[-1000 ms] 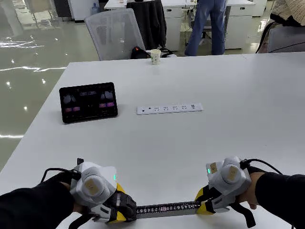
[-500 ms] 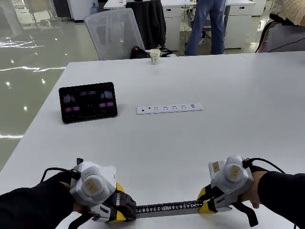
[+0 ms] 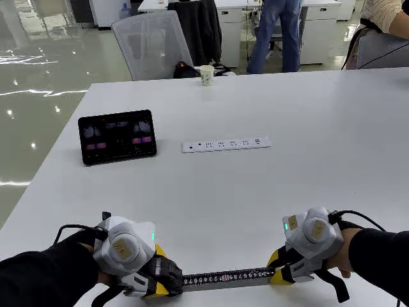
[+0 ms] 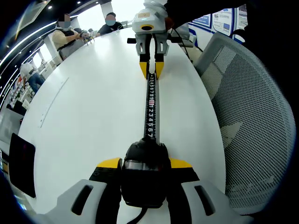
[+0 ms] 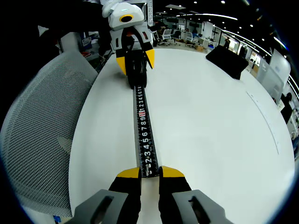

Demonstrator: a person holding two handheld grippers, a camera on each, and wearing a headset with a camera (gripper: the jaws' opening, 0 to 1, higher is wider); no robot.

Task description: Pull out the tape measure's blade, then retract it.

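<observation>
Where the near edge of the white table (image 3: pixel 307 128) meets the bottom of the head view, the left gripper (image 3: pixel 165 276) sits at lower left, held by a hand in a dark sleeve (image 3: pixel 38 278). Its yellow-tipped jaws are closed against both sides of the black tape measure (image 4: pixel 145 175), which fills the gap between them at the bottom centre of the left gripper view.

From that case the blade (image 3: pixel 223 278) runs straight toward the lower right of the head view, numbered face up and low over the table. Whether it touches the surface I cannot tell. The right gripper (image 3: pixel 276 272) has the blade's free end. In the right gripper view its jaws stand almost together at bottom centre, pinching the tip between them.

Further up the head view, a white power strip (image 3: pixel 225 144) lies flat near the middle of the table. To its left, well apart from it, a dark tablet (image 3: pixel 117 136) stands propped, with small coloured patches on its screen. A paper cup (image 3: pixel 206 75) stands near the table's far edge at upper centre.

Beyond the table, at the top of the frame, are a grey mesh chair (image 3: pixel 150 45), a dark jacket (image 3: pixel 201 29) hanging just right of it, and a standing person in jeans (image 3: pixel 275 32).
</observation>
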